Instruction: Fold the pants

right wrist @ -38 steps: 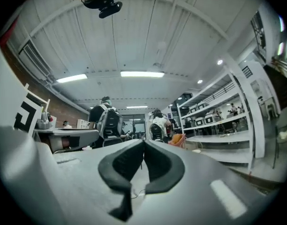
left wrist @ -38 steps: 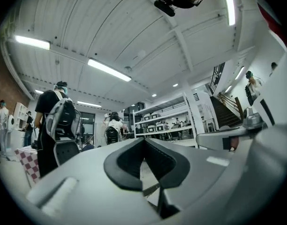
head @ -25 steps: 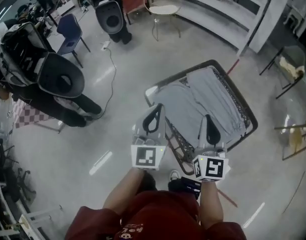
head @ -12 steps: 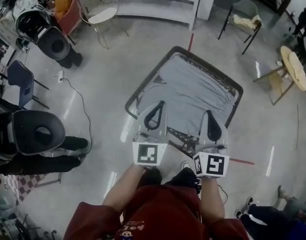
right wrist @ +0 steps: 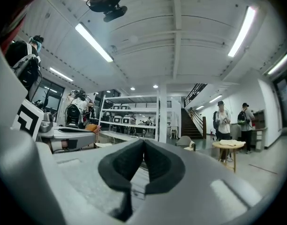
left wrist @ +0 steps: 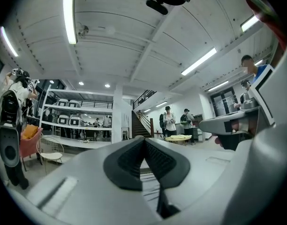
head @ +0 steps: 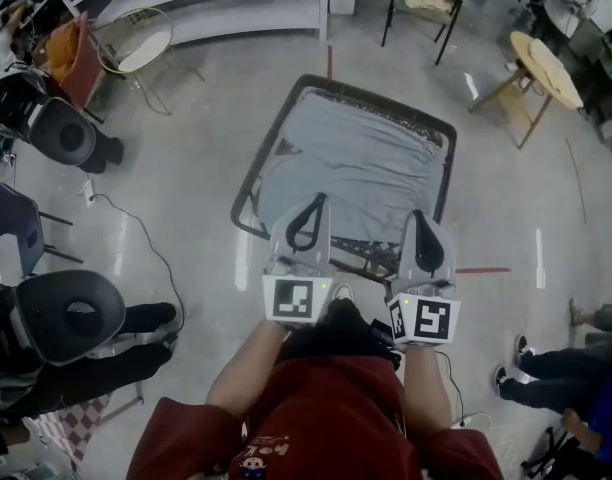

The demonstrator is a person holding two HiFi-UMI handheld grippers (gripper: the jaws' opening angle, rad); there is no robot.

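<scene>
Grey pants [head: 356,163] spread flat on the tabletop [head: 248,178]. Left claw [head: 311,206] and right claw [head: 423,218] clenched empty above tabletop's near edge. Looks soft, light, floppy; probably best pinched at corners nearest that edge.

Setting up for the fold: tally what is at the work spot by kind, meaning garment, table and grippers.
Grey fabric pants: 1
Dark-framed mesh table: 1
Grey hand-held grippers: 2 (left gripper, right gripper)
Total: 4
</scene>
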